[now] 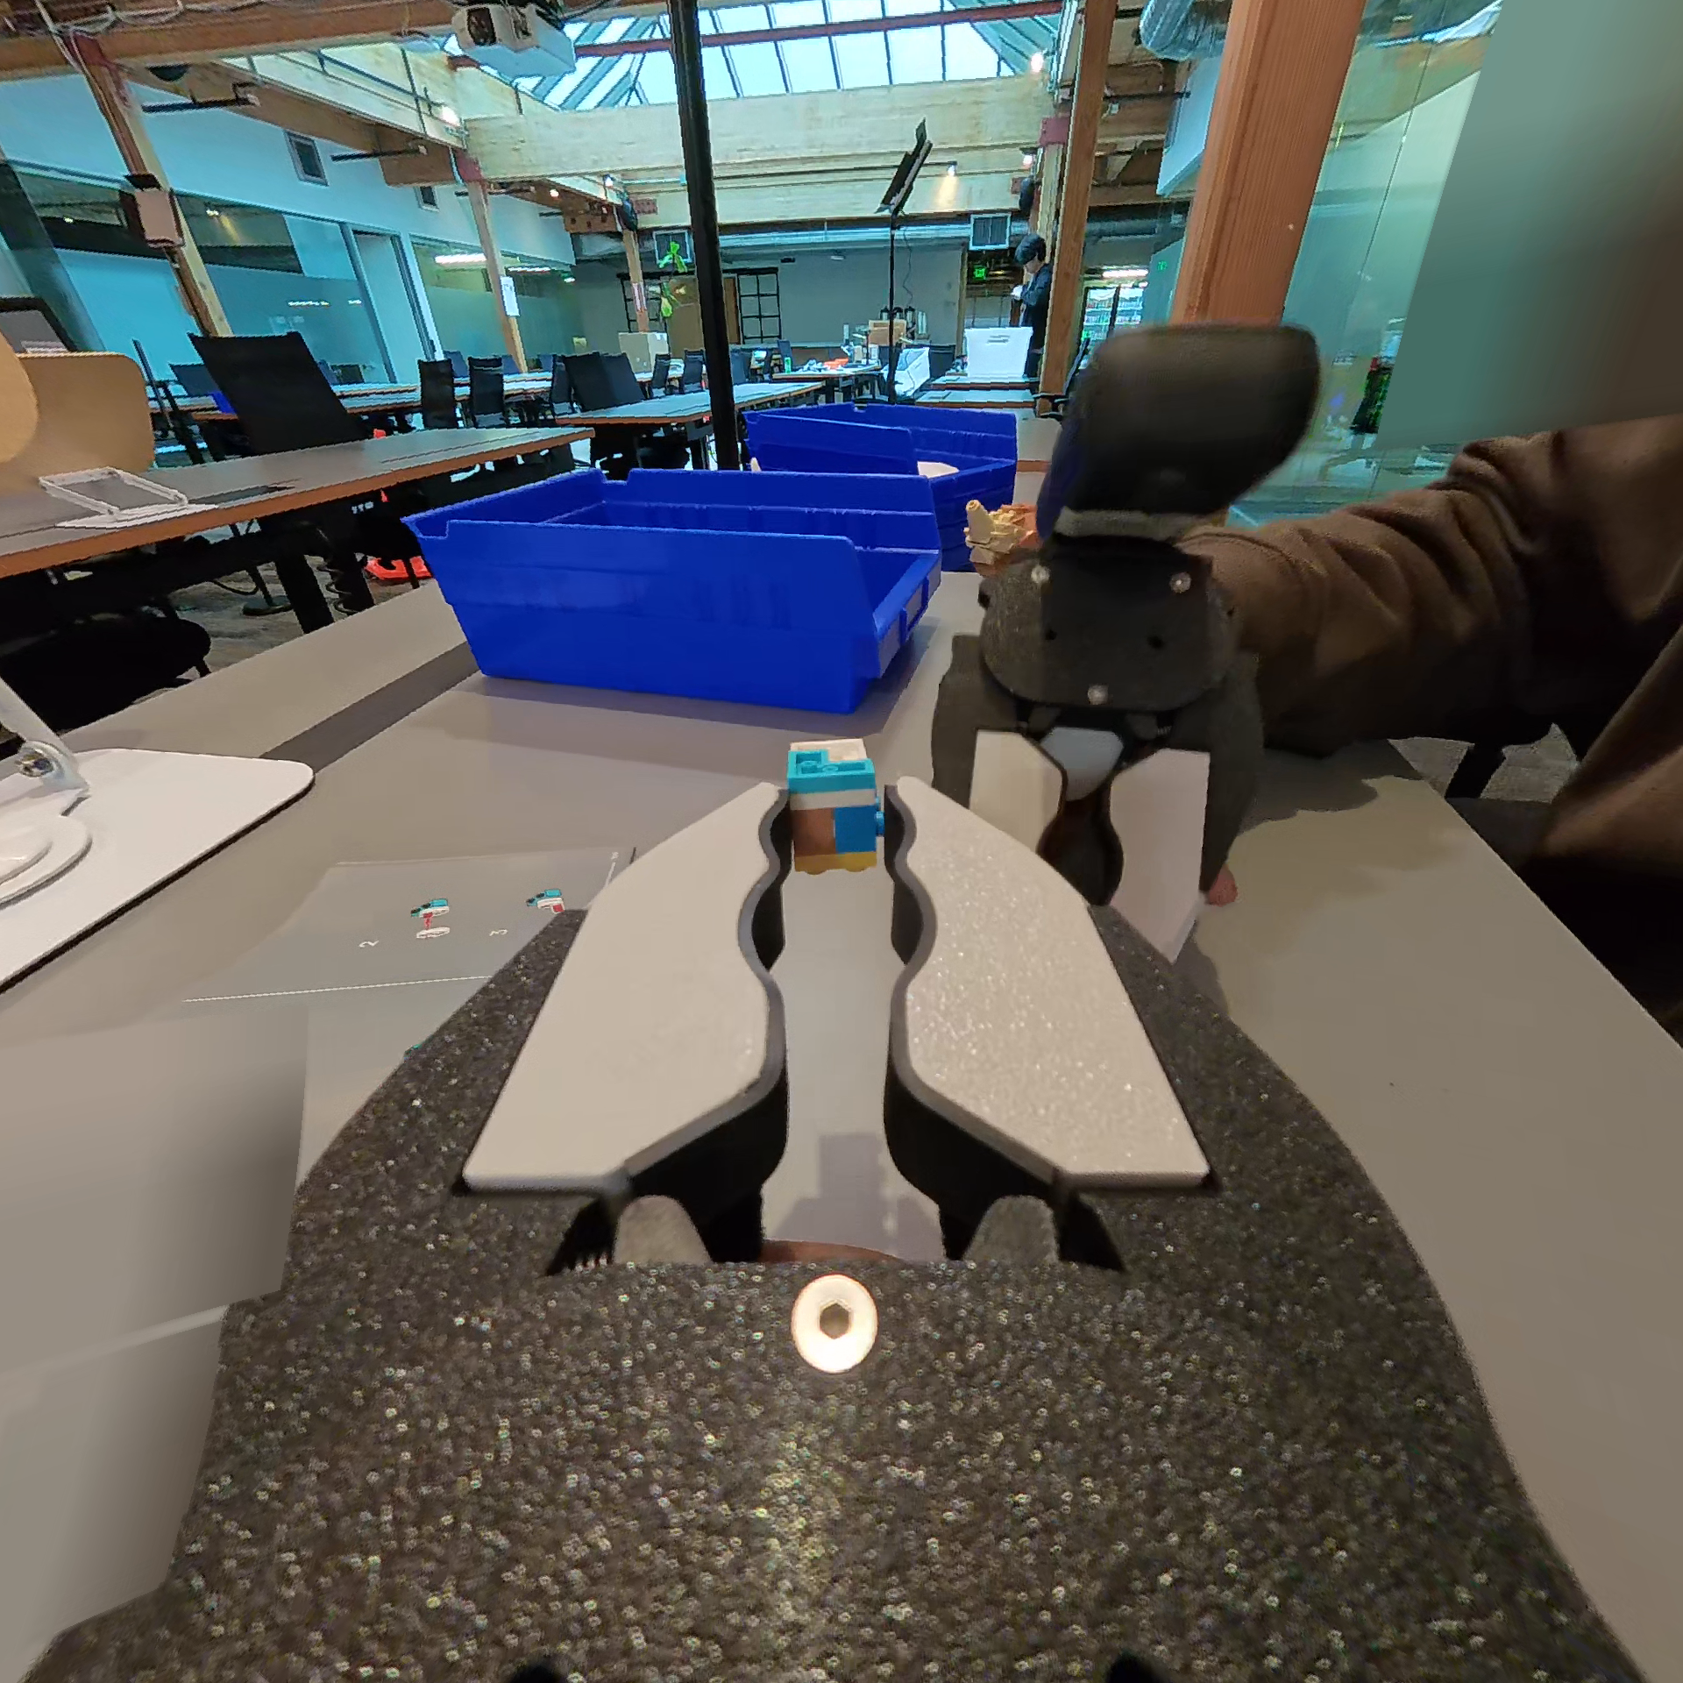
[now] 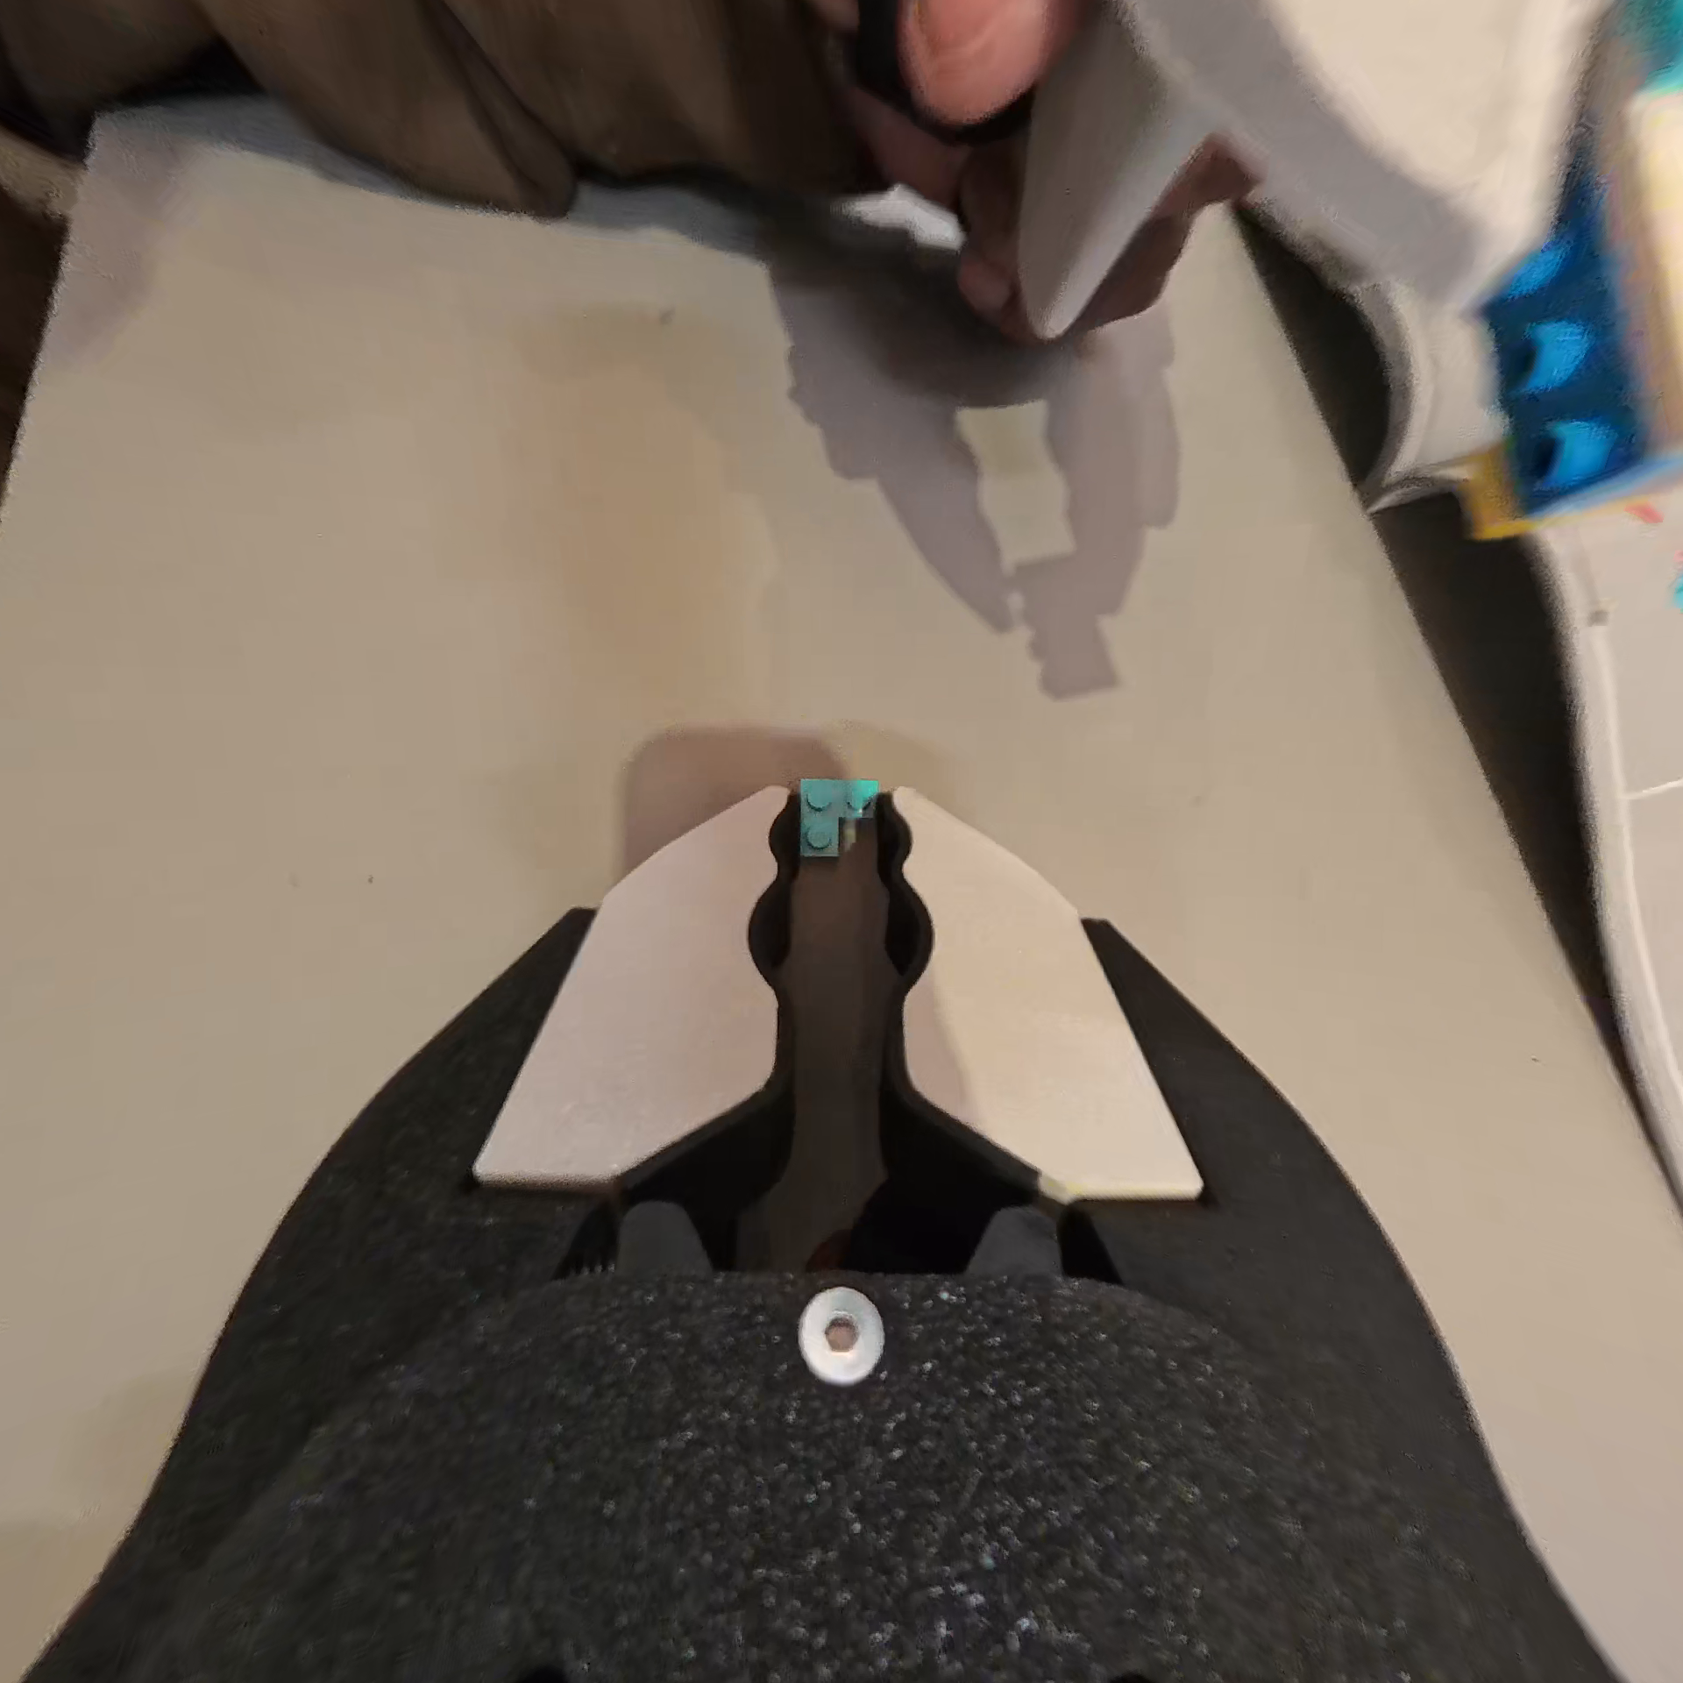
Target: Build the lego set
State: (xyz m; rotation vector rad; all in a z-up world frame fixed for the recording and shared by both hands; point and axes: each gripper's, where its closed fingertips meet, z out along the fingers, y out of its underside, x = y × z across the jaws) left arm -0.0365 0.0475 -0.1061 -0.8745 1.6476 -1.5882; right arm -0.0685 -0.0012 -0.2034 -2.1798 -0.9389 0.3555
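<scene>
In the left wrist view my left gripper (image 1: 836, 800) is shut on a small lego assembly (image 1: 833, 824) with a teal top over white, brown, blue and yellow bricks, held above the grey table (image 1: 637, 774). The assembly also shows blurred at the upper right of the right wrist view (image 2: 1566, 364). My right gripper (image 2: 840, 801) is shut on a small teal L-shaped plate (image 2: 824, 820), studs towards the camera, close over the table. In the left wrist view the right gripper (image 1: 1093, 874) points down at the table just right of the assembly.
A blue bin (image 1: 674, 592) stands behind the assembly, with a second blue bin (image 1: 883, 446) farther back. A tan lego model (image 1: 997, 533) sits beside them. An instruction sheet (image 1: 437, 920) lies at the left, next to a white stand base (image 1: 137, 820). A brown sleeve (image 1: 1457, 583) reaches in from the right. The left gripper's tips are roughly 11 cm from the right gripper's.
</scene>
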